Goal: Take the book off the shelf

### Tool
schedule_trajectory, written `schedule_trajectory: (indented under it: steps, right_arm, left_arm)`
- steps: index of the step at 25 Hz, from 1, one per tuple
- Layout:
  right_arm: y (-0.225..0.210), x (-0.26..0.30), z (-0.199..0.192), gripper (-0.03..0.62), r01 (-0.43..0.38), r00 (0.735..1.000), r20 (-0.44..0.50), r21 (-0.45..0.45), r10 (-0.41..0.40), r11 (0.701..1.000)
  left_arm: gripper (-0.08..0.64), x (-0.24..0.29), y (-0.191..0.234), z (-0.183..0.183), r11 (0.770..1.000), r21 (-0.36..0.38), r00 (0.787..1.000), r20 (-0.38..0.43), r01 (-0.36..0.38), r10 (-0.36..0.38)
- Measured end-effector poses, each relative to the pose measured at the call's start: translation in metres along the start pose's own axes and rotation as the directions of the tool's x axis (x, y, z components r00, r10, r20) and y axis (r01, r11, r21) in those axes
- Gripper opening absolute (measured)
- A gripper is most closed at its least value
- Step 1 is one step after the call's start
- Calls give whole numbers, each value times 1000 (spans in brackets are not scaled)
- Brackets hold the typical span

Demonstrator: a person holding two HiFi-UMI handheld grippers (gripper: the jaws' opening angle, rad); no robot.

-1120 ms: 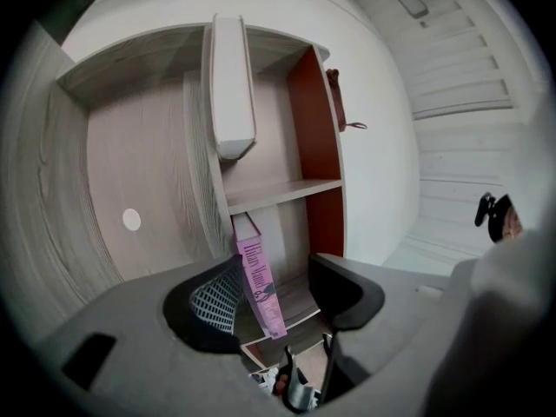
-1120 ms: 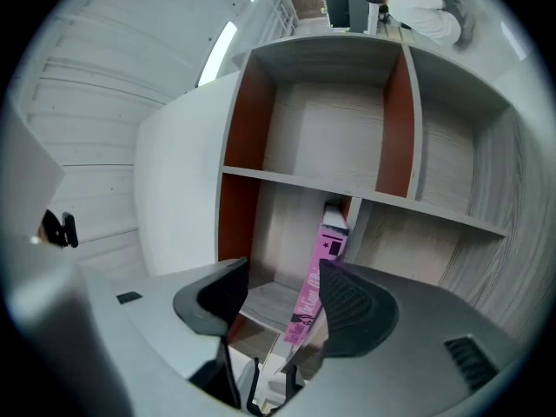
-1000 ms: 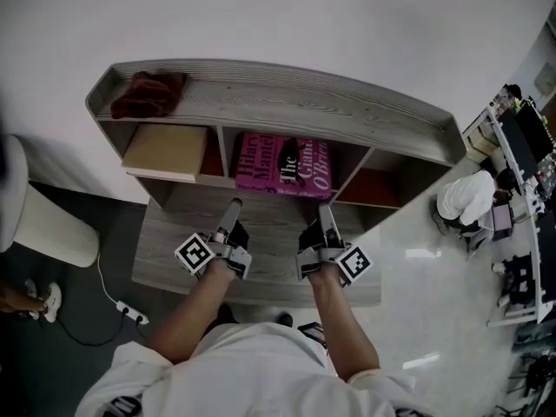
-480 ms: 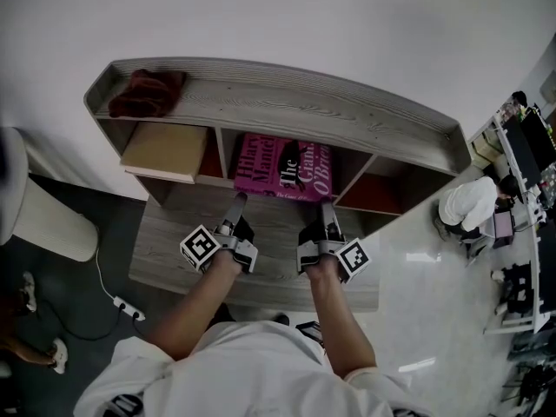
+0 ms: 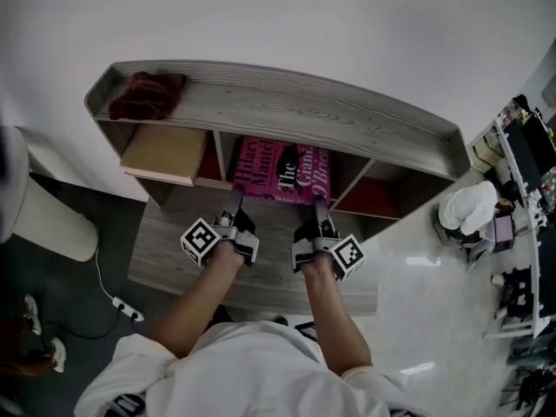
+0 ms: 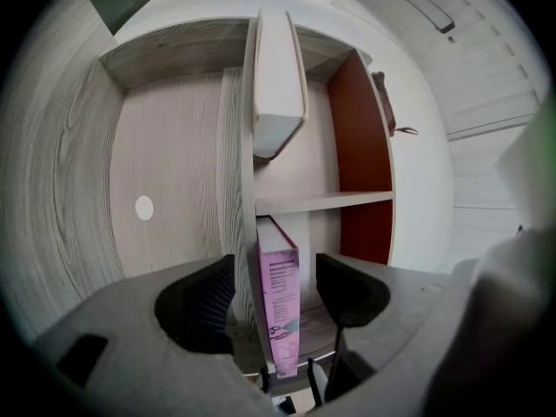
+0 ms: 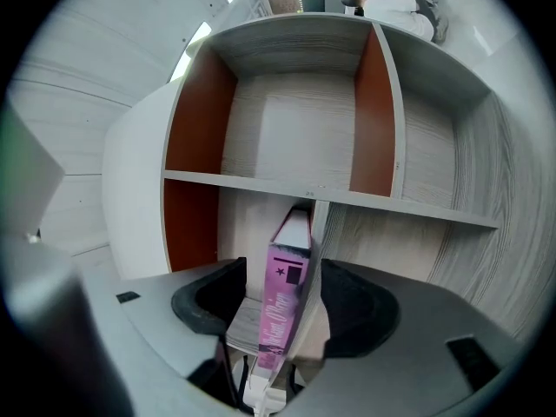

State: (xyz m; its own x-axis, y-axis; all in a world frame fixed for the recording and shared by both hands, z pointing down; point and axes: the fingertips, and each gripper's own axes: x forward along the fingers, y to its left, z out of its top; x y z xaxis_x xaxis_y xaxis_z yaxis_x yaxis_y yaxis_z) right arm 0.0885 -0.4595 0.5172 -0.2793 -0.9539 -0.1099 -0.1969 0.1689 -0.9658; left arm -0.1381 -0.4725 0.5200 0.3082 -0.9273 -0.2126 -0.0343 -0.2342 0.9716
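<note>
Straddling pink book [image 5: 287, 170] on shelf [image 5: 304, 111] | left tool [image 5: 236, 200] — jaws opening, book between them | right tool [image 5: 320, 205] — jaws apart, book between

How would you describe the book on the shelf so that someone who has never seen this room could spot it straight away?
Look at the grey wood-grain shelf unit against the white wall and find its middle compartment. The book lies flat there, cover up. It is bright pink with large lettering, unlike the plain tan slab in the compartment to its left.
</note>
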Motion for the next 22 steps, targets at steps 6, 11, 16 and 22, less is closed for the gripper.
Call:
schedule_trajectory:
  steps: [6,11,16,22]
  right_arm:
    - [-3,3,7,242,30,999,26,3,-30,1000]
    - [-4,4,12,206,36,999,36,10,-36,999]
    - [-6,5,11,175,46,999,29,10,-46,999]
    - [-1,6,11,170,12,999,29,30,-13,999]
  left_arm:
    - [287,9,-2,6,1000,-24,1000,19,-2,3]
    - [247,10,0,5,999,-36,1000,19,-22,23]
    - [192,9,4,6,999,-30,999,16,-37,38]
    - [160,10,2,6,999,-38,1000,4,-28,28]
